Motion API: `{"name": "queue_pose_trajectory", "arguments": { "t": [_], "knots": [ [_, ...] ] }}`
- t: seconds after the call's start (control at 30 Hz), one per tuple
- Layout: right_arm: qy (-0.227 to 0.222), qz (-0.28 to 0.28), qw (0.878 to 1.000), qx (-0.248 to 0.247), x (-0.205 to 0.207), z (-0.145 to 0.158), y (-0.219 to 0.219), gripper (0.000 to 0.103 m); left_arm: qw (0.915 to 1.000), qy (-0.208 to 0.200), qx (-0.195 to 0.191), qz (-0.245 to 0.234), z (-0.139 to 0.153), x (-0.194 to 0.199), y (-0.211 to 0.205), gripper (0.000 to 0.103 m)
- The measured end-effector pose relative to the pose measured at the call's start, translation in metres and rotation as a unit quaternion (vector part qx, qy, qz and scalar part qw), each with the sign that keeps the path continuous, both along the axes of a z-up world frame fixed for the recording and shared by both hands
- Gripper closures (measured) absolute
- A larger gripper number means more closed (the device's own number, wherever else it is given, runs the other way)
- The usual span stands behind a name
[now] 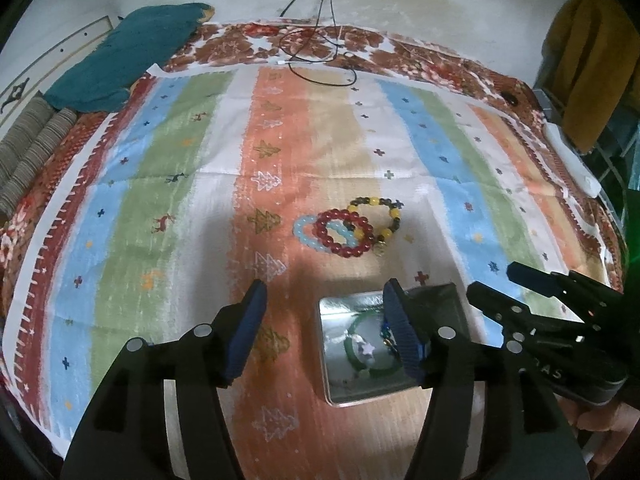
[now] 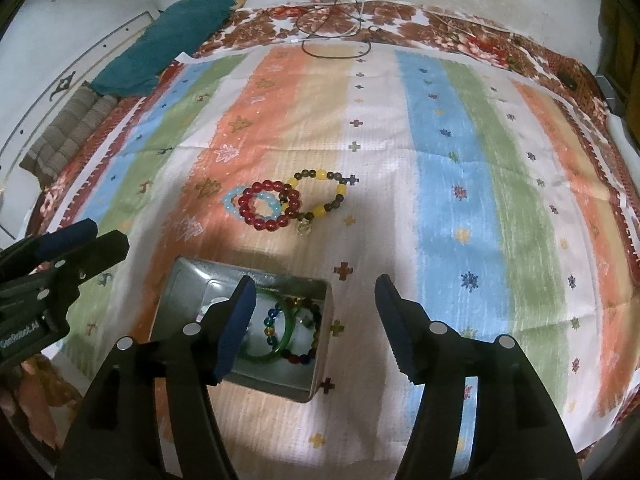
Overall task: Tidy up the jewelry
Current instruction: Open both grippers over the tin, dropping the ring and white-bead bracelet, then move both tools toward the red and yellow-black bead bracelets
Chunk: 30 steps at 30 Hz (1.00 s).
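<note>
Where lettering can be read, it is found on the gripper bodies only: "GenRobot.AI" is printed in white on the left gripper (image 2: 76,248) as seen from the right wrist view, and the letters "AS" are made out on the right gripper (image 1: 520,282) in the left wrist view, the rest of that word being hidden.

A metal tin (image 2: 192,280) is set open on the striped cloth (image 2: 460,184), near the lower middle of both views. Inside it, a green bangle (image 2: 286,334) is laid against a bracelet of mixed coloured beads (image 2: 306,356); blue, yellow, red and green beads are noted. In the left wrist view the tin (image 1: 340,312) is partly covered by a gripper finger, and only the bangle (image 1: 352,350) is plainly seen.

Beyond the tin, well apart from it, three bracelets are piled on the cloth. A red bead bracelet (image 2: 256,220) is laid over a pale blue bead bracelet (image 2: 229,199), and its far side overlaps a yellow and dark bead bracelet (image 2: 340,190), from which a small charm is hung.

Both grippers are held with jaws spread wide and nothing between them. The left gripper is seen above the tin's left side, the right gripper above its right side.

A teal cloth (image 2: 172,44) and black cables (image 2: 332,28) are noted at the far edge.
</note>
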State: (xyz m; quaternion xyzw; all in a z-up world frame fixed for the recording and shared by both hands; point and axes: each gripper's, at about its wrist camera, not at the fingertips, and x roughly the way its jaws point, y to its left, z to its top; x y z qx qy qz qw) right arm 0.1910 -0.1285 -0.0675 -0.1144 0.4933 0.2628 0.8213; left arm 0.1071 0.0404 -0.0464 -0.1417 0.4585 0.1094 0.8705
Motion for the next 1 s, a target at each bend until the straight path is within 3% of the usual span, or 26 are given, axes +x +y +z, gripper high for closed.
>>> {"name": "queue_pose_trajectory", "arguments": {
  "t": [0.53,1.0],
  "knots": [
    [0.005,-0.007,0.999,-0.032,0.041,-0.011,0.016,0.031,0.9988,0.045,0.019,0.001,-0.018,0.047,0.021,0.038],
    [0.018,-0.011,0.999,-0.05,0.075,-0.03,0.029,0.03,0.9961,0.087,0.013,-0.004,-0.049,0.085,0.034,0.038]
  ]
}}
